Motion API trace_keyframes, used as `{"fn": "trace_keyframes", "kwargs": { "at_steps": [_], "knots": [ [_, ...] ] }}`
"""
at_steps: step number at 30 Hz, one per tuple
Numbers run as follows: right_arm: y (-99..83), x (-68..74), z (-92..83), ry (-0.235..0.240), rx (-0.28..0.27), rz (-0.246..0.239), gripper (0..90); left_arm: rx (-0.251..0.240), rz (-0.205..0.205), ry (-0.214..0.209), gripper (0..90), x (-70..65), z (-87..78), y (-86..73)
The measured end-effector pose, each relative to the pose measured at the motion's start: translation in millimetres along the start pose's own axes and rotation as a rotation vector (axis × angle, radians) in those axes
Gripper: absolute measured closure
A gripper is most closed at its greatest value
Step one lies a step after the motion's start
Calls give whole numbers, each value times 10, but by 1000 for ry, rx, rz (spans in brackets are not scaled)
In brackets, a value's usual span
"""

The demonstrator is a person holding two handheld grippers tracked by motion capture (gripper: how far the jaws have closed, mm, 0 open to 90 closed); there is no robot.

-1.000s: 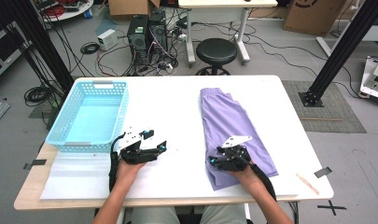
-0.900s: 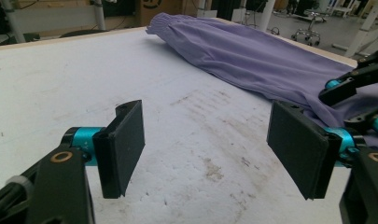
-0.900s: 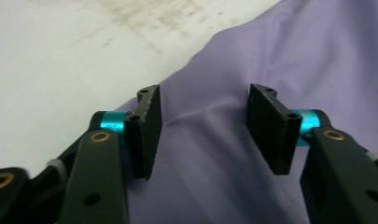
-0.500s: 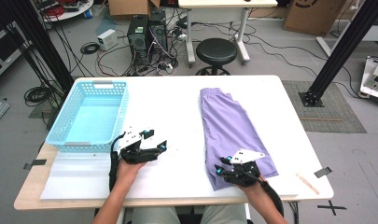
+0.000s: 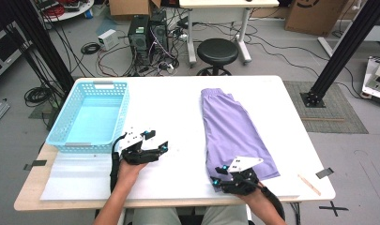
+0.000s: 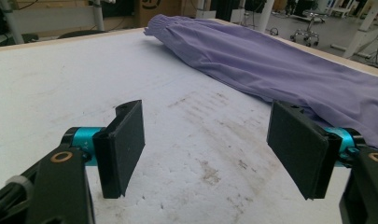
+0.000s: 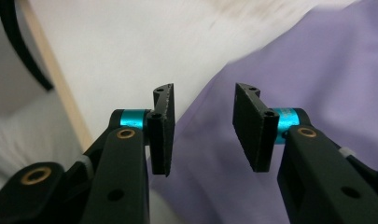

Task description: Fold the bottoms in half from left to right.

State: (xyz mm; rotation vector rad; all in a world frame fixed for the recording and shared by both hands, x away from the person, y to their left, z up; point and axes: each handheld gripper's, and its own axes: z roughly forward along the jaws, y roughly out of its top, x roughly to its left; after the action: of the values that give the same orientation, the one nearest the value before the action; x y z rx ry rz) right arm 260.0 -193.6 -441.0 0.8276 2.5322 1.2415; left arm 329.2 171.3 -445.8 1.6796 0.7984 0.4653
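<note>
A purple garment [image 5: 232,131] lies flat along the right half of the white table [image 5: 169,103], waistband at the far end. My right gripper [image 5: 218,174] hovers at its near left corner, close to the table's front edge. In the right gripper view that gripper [image 7: 203,126] has its jaws apart over the purple cloth [image 7: 326,70]; they have just been opening, and nothing is pinched between the pads. My left gripper [image 5: 155,140] rests low over bare table left of the garment. In its own view it [image 6: 207,140] stands wide open and empty, with the purple garment [image 6: 270,70] beyond.
A light blue plastic basket [image 5: 61,136] sits empty at the table's left side. A thin wooden stick [image 5: 311,183] lies near the front right corner. Beyond the far edge stand a black stool [image 5: 217,50] and a computer tower [image 5: 140,33] among cables.
My right gripper has slid along the garment toward the table's front edge, to the near corner of the cloth. The left gripper has stayed where it was.
</note>
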Motion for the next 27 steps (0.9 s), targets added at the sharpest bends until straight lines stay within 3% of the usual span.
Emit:
{"fn": "trace_keyframes", "kwargs": {
  "at_steps": [4,5,8,10,12,15,16,17,20,25,27],
  "knots": [
    [65,-243,-169,-107,-75,46,546,-8,-7,-5,277,11,-5,6],
    [70,-357,-212,-171,-82,54,541,-10,-8,-9,277,14,-3,14],
    [52,-720,-255,-338,-51,115,544,-12,-3,-15,277,21,7,36],
    [31,-982,-249,-421,-19,187,557,-8,1,-11,277,22,12,45],
    [16,-1203,-223,-494,10,218,586,-8,7,-7,277,24,18,62],
    [-29,-1440,-183,-508,75,288,685,-26,5,0,277,34,18,93],
    [-51,-1468,-177,-509,95,293,754,-21,4,-3,277,44,27,101],
    [-72,-1483,-178,-509,110,280,769,-16,2,-2,277,52,40,106],
    [-126,-1493,-207,-500,107,265,866,-7,-4,-1,277,87,81,117],
    [-124,-1507,-268,-466,138,253,884,-5,-10,6,277,100,118,159],
    [-57,-1556,-310,-441,100,244,807,-9,-7,7,277,102,121,183]
  ]
}}
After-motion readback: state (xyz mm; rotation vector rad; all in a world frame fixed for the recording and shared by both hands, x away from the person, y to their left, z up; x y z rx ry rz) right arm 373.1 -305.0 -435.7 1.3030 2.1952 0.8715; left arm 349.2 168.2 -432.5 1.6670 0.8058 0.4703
